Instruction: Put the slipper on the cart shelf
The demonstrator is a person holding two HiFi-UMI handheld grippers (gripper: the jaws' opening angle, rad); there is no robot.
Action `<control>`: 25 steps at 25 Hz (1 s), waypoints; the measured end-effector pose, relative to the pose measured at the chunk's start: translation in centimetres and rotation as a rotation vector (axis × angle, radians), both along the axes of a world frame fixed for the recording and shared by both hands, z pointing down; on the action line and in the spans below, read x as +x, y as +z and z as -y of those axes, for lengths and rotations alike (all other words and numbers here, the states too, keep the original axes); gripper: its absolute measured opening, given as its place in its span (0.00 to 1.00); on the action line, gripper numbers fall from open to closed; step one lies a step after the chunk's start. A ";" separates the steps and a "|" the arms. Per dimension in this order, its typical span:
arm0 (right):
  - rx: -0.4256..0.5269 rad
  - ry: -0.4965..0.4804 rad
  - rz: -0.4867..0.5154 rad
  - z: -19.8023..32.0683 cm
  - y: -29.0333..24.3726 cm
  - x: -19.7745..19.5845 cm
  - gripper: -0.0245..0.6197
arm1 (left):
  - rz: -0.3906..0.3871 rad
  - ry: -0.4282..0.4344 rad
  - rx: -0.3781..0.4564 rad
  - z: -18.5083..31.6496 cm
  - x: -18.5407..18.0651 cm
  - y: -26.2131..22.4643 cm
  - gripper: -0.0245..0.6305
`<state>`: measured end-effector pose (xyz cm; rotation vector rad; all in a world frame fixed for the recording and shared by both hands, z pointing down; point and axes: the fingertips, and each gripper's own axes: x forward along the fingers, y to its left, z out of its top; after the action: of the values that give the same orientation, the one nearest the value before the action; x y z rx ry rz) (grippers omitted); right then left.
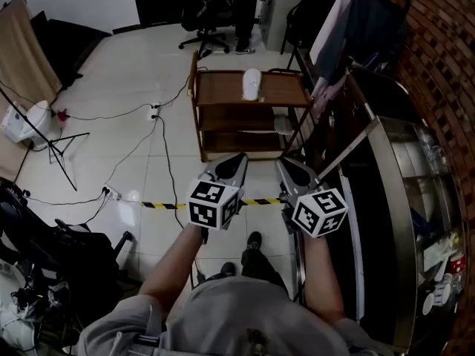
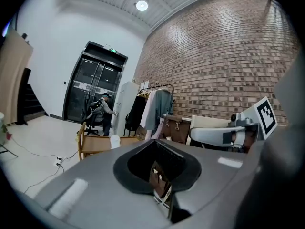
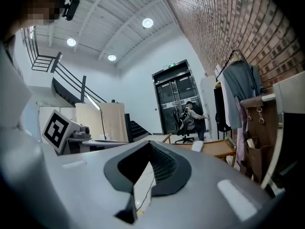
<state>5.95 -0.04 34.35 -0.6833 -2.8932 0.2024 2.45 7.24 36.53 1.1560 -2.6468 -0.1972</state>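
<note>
While slipper (image 1: 252, 84) lies atop cart (image 1: 217, 87):
Left gripper (image 1: 238, 157): jaws together, empty
Right gripper (image 1: 283, 162): jaws together, empty

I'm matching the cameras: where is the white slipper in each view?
Head view: white slipper, upper centre, on the cart's top shelf.
Left gripper view: slipper left of centre, on the cart.
Right gripper view: slipper right of centre, on the cart.
Shared landmark: the wooden cart beneath it.
</note>
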 end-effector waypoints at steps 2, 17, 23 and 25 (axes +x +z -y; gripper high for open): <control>-0.008 -0.004 -0.008 0.5 0.7 -2.5 0.04 | -0.007 -0.006 -0.006 0.5 -2.3 0.6 0.05; -0.022 -0.101 -0.005 6.9 3.2 -22.2 0.04 | -0.038 -0.121 -0.058 6.3 -20.3 3.5 0.05; -0.022 -0.097 -0.005 7.5 3.5 -28.4 0.04 | -0.027 -0.121 -0.061 6.9 -26.5 3.5 0.05; -0.016 -0.089 -0.014 7.4 4.2 -30.6 0.04 | -0.028 -0.120 -0.057 6.7 -28.9 3.8 0.05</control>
<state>-24.66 -7.46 38.51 -0.8080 -2.8434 0.2179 -26.44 0.51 40.37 0.9708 -2.6807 -0.1572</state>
